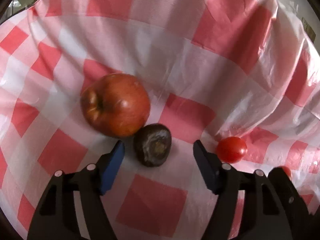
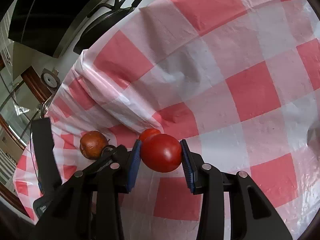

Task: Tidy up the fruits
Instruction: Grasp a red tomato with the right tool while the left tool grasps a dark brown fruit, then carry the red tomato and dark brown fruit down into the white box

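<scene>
Two views share one red-and-white checked plastic cloth (image 1: 160, 60), glossy and creased, which serves as the landmark here.

In the left wrist view, going left to right across the cloth, a large red apple (image 1: 115, 104) with a streaked, shiny skin lies touching a dark, wrinkled, roundish fruit (image 1: 152, 145); what kind it is I cannot tell. That dark fruit sits between the blue-padded fingertips of the left gripper (image 1: 159, 150), nearer the left pad, and neither pad presses on it: the jaws stand apart, grasping nothing. Just right of the right finger lies a smooth small tomato (image 1: 231, 149). A second red shape at the lower right is mostly hidden behind the gripper's black frame.

The right wrist view alone shows the right gripper (image 2: 161, 153) clenched on a smooth red tomato (image 2: 161, 153), held above the cloth. Another red fruit (image 2: 149, 133) peeks out behind it, mostly covered. To the left, the apple (image 2: 93, 144) is partly hidden by the gripper's arm, and a blurred black object cuts off the cloth's left edge.
</scene>
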`<action>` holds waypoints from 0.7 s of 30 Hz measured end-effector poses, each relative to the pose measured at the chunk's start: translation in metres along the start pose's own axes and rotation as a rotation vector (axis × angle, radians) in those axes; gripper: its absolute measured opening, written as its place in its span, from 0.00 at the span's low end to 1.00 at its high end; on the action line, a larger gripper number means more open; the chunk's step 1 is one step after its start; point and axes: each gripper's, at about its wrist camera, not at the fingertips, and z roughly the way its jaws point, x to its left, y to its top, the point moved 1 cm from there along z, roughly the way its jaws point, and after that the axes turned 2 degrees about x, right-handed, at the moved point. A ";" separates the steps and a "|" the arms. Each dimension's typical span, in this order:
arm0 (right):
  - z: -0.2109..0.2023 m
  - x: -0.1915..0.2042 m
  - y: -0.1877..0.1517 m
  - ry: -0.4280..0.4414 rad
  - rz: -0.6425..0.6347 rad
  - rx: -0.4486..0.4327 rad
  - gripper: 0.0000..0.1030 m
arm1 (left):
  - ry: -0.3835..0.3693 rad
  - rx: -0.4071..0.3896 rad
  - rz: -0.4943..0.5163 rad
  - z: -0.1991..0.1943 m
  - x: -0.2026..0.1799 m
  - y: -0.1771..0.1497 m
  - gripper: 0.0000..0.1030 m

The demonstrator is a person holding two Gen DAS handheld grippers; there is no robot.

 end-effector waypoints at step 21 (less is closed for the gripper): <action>0.005 0.007 -0.006 0.014 -0.041 0.001 0.38 | -0.050 -0.146 0.090 -0.095 0.068 -0.063 0.35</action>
